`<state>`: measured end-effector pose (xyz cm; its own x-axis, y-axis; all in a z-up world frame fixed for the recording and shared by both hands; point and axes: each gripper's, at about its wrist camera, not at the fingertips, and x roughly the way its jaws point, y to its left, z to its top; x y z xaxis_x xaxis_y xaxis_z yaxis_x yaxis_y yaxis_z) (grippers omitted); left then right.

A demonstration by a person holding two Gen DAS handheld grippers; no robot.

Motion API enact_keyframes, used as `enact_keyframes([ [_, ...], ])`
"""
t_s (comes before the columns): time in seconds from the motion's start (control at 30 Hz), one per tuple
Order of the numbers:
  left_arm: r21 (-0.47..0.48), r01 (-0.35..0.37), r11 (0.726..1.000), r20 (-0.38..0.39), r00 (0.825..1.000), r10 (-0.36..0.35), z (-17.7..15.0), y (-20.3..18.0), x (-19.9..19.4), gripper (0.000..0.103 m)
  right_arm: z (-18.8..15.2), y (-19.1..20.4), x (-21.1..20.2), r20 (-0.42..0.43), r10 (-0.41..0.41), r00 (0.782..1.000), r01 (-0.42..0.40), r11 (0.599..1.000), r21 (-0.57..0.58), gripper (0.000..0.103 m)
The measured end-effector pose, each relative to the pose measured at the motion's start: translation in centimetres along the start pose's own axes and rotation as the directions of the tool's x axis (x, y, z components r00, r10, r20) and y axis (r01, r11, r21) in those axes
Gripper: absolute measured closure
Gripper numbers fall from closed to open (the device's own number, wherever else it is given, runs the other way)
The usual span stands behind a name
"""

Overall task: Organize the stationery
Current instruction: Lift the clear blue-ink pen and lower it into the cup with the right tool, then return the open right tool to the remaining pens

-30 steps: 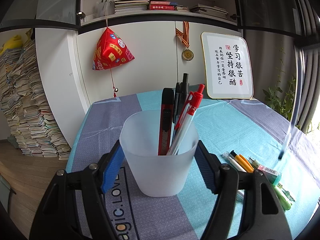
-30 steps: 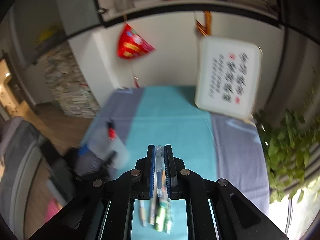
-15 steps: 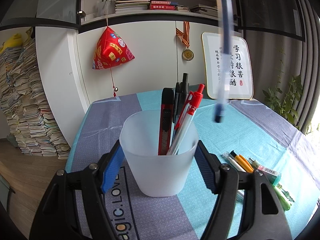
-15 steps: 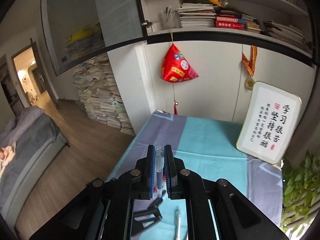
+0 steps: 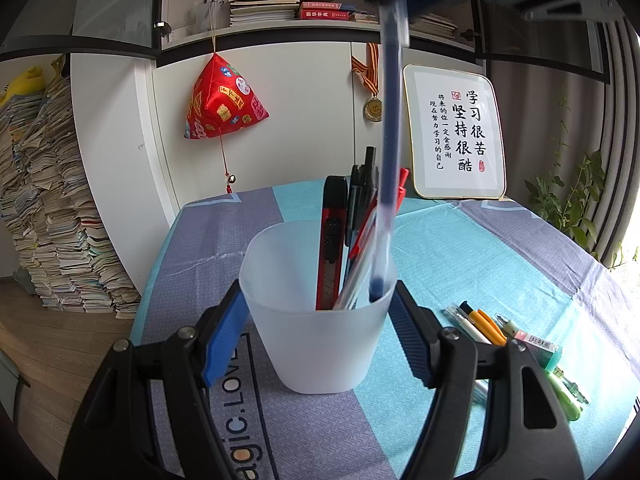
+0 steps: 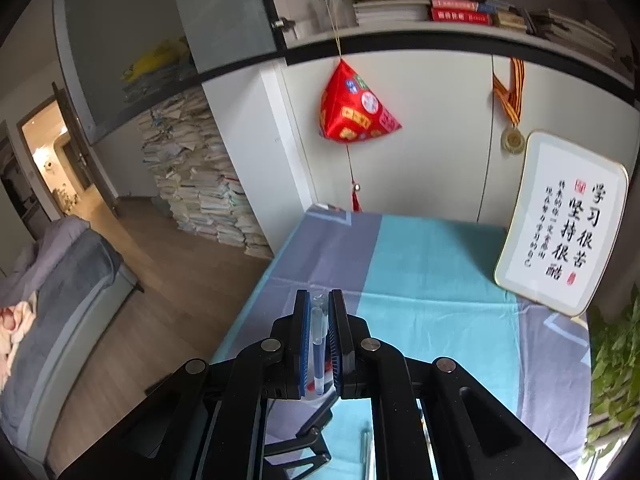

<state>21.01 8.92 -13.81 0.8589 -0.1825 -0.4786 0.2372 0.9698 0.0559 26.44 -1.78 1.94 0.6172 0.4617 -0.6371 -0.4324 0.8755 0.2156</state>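
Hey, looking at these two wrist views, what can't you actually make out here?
- Left wrist view: the bottoms of the utility knife and pens, behind the frosted cup wall.
- Left wrist view: the loose pens run behind the left gripper finger and off the right edge.
- Left wrist view: the blue pen is motion-blurred.
- Right wrist view: the right gripper body hides the cup.

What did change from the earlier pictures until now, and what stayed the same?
The blue pen, clamped in the right gripper, travelled from the right side of the table to above the cup; its tip now dips inside the rim. The left gripper stayed shut on the cup, and the pens lying on the tablecloth did not move.
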Motion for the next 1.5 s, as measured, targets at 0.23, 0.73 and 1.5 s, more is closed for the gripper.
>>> enact_keyframes([
  [0.23, -0.001, 0.001, 1.0, 0.0, 1.0, -0.001, 0.0, 0.1, 0.0, 0.034, -1.3, -0.8, 1.6, -0.054, -0.005, 0.999, 0.006, 1.0, 0.011, 0.093],
  [0.73, -0.003, 0.001, 1.0, -0.001, 1.0, -0.001, 0.0, 0.0, 0.0, 0.034, -3.2, -1.0, 3.6, -0.14, -0.003, 0.99, 0.004, 1.0, 0.004, 0.093],
  [1.5, -0.007, 0.001, 1.0, -0.004, 1.0, -0.001, 0.0, -0.3, 0.3, 0.034, -4.3, -1.3, 4.1, -0.184, -0.013, 0.983, 0.013, 1.0, -0.003, 0.093],
])
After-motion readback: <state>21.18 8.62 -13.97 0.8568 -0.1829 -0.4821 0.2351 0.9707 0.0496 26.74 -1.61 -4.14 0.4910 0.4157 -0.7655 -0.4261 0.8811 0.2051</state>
